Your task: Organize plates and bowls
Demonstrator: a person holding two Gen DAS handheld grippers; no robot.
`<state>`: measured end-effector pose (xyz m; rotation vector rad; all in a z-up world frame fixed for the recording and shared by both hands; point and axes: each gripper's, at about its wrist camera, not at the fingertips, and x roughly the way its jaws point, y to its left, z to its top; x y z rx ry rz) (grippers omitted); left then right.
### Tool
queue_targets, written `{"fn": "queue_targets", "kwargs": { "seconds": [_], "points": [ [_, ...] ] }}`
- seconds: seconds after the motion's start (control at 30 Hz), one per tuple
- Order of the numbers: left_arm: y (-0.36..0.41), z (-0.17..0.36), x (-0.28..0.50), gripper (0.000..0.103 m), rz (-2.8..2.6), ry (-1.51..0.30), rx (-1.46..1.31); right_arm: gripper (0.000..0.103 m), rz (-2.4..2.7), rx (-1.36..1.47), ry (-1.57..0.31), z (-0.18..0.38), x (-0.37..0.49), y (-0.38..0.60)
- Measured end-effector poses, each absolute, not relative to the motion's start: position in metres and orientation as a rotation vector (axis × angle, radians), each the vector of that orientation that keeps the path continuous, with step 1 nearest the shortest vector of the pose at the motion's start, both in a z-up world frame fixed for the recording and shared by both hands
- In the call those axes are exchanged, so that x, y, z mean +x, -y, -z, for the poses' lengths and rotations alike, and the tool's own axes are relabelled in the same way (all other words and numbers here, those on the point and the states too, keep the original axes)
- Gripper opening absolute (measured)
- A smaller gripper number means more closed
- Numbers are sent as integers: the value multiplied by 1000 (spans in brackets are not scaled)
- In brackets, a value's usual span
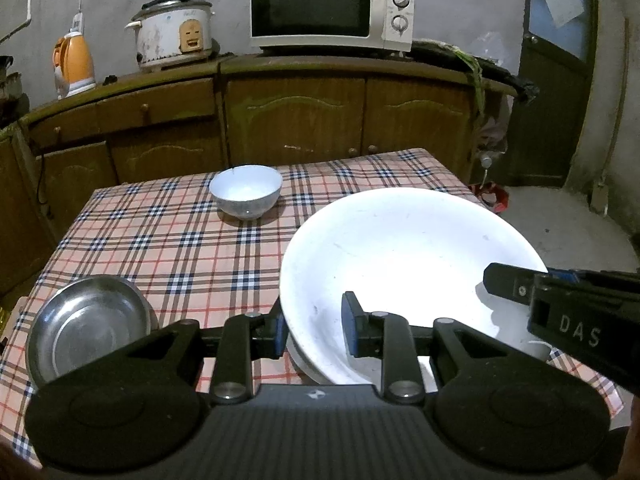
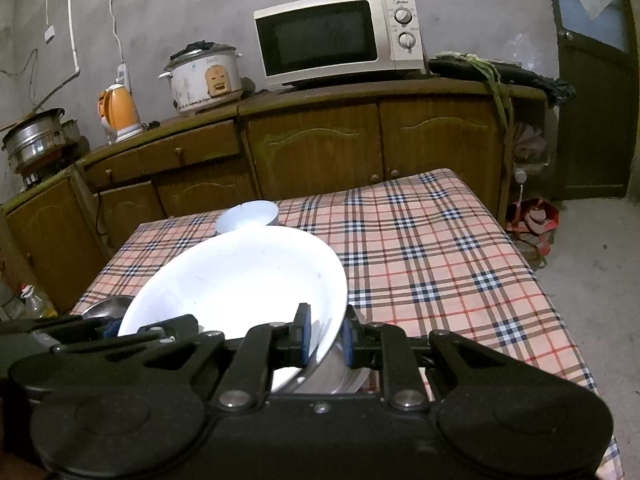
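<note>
Clamping opposite edges of the big white plate [image 1: 400, 264], the left gripper [image 1: 314, 334] and right gripper [image 2: 326, 338] hold it tilted above the checked tablecloth [image 2: 432, 264]; steel dish [image 1: 86, 326] beside, white bowl [image 1: 245, 190] farther back.

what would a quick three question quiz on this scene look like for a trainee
1. True or false: the left gripper and the right gripper each clamp the white plate by its rim.
2. In the left wrist view, what sits on the table left of the gripper? A) steel bowl B) kettle C) bottle
3. Where does the small white bowl stand?

Key:
1. True, on opposite sides of the rim.
2. A, the steel bowl.
3. Upright on the far side of the table, apart from the plate.
</note>
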<state>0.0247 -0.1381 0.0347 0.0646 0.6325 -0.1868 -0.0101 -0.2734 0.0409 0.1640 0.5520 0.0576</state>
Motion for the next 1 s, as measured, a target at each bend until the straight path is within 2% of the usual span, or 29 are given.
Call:
{"fn": "queue_targets", "kwargs": {
  "seconds": [1.0],
  "points": [
    [130, -24, 31, 27, 169, -672, 54, 22, -76, 164, -605, -23, 1, 264]
  ]
}}
